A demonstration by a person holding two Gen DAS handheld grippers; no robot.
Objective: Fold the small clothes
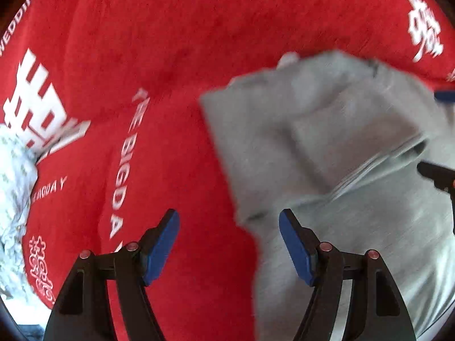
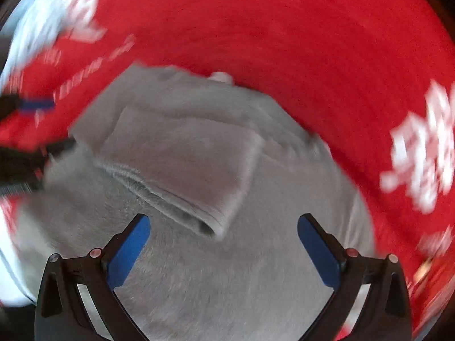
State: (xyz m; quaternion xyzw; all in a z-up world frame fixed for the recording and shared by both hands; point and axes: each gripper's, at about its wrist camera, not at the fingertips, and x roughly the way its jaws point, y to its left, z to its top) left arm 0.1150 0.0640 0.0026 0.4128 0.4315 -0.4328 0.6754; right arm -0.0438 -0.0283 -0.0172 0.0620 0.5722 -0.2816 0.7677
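Grey knit cloth, the garment (image 2: 216, 170), lies on the red cover (image 2: 284, 28) with white printed letters. We cannot tell if under this cover is a worktop or a bed. On top of the garment one part is already turned over: a flap (image 2: 184, 167) with a ribbed edge lies across its middle, so we judge that at least one fold is made. The far side of the garment is still bunched and uneven, and the shape is not yet a tidy rectangle, so we think more folds and some smoothing are left.

Our left claw (image 1: 229, 245) is wide open and holds nothing; it hovers at the left edge of the garment, partly above the cover. Our right claw (image 2: 223, 251) is also wide open and empty, directly above the garment, near the flap. Both views are blurred. Left of the garment, at the edge of the cover, we see a pale patterned cloth (image 1: 12, 187); perhaps it waits for folding too.
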